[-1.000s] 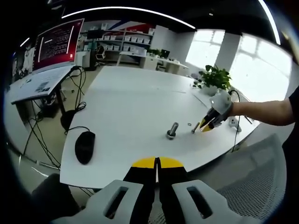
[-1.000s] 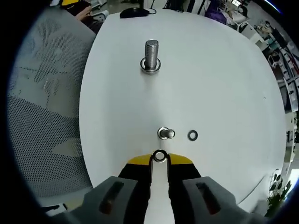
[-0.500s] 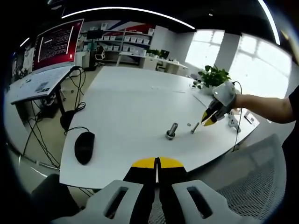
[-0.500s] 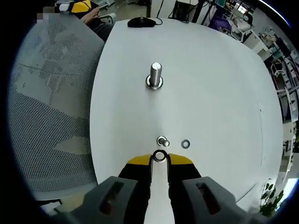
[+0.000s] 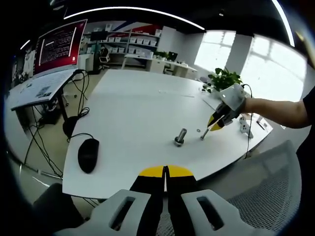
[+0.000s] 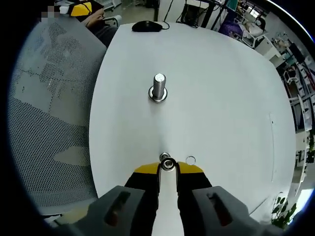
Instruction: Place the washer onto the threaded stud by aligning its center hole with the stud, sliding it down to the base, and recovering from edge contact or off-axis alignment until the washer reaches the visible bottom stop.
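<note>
Two upright steel threaded studs [image 6: 158,88] stand on the white tabletop [image 6: 221,88], two flat steel ring washers too: one loose [image 6: 190,160], one pinched in the right claw [image 6: 168,166] over the smaller stud (left claw [image 5: 165,171] clenched, empty).

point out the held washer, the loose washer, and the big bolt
held washer [image 6: 168,164], right gripper view, its ring
loose washer [image 6: 190,160], right gripper view, its ring, flat on the table
big bolt [image 6: 158,87], right gripper view, its threaded shank
</note>
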`<move>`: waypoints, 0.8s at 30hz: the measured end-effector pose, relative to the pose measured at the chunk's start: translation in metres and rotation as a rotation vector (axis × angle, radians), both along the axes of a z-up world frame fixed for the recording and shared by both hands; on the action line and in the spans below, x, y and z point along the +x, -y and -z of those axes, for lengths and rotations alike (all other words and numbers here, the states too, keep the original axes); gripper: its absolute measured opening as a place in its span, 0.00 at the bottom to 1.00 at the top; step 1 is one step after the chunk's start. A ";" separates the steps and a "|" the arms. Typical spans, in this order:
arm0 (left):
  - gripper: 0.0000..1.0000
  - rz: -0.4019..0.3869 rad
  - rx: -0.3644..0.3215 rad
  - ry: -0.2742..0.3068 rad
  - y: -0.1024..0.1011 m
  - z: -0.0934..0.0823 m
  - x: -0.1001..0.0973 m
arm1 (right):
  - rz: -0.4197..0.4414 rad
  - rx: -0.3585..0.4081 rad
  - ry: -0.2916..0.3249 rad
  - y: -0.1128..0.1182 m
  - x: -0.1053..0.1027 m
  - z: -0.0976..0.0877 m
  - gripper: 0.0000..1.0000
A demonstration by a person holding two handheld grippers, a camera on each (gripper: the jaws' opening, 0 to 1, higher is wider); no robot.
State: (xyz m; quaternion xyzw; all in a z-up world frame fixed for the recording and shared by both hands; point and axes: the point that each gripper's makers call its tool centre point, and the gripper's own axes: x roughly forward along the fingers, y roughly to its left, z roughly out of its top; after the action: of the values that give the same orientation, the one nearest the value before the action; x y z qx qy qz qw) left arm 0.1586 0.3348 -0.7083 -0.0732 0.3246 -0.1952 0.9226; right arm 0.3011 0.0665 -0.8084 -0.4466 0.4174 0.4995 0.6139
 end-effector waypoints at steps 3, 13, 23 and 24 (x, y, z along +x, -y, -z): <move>0.00 0.004 0.001 -0.002 0.000 0.000 0.000 | 0.000 -0.002 -0.001 0.000 0.001 0.001 0.14; 0.00 0.005 0.000 0.000 0.001 0.000 0.000 | 0.005 -0.022 -0.021 0.002 0.000 0.013 0.14; 0.00 0.008 0.006 -0.011 0.001 0.002 -0.001 | 0.021 -0.052 -0.056 0.008 0.004 0.038 0.14; 0.00 0.007 0.006 -0.011 0.001 0.002 -0.001 | 0.022 -0.059 -0.058 0.009 0.004 0.040 0.14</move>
State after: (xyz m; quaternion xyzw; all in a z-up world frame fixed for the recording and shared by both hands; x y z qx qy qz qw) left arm 0.1579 0.3340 -0.7101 -0.0706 0.3305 -0.1970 0.9203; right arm 0.3047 0.0575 -0.8485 -0.4451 0.4543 0.4928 0.5938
